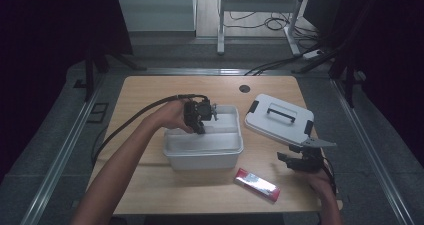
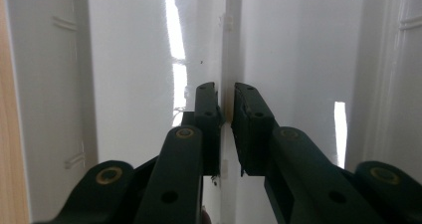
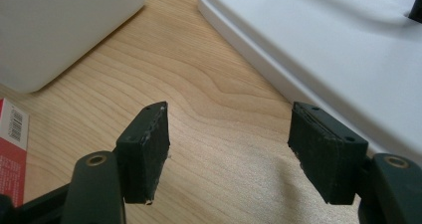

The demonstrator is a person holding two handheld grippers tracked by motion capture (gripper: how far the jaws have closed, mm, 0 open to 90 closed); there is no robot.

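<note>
- White plastic divider wall [image 2: 228,50] inside the open white bin [image 1: 172,150] is what the left gripper [image 1: 200,116] works on; the bin stands at the middle of the counter [image 1: 145,95].
- In the left gripper view the divider runs straight ahead, away from the camera, as a thin upright strip, and it passes right between the two black jaws.
- Those jaws stand nearly pressed together, one on each side of the strip, with only a sliver of gap; whether the pads already press on the plastic cannot be told.
- From the high view, the left gripper reaches down into the bin from its far rim, so the left hand is plainly the nearer one to the divider.
- Right gripper [image 1: 300,161] sits well apart, low over the bare counter at the right, between the bin and the lid [image 1: 280,117].
- In the right gripper view its jaws are spread wide with only wood grain between them, holding nothing.
- White lid with a black handle and black clasps lies flat on the counter to the right of the bin, its edge just beside the right gripper.
- Red packet [image 1: 256,184] lies flat near the front edge of the counter, long axis slanting; a barcode shows on it, but the print is too small to read.
- No brand or label is legible on the bin or lid.
</note>
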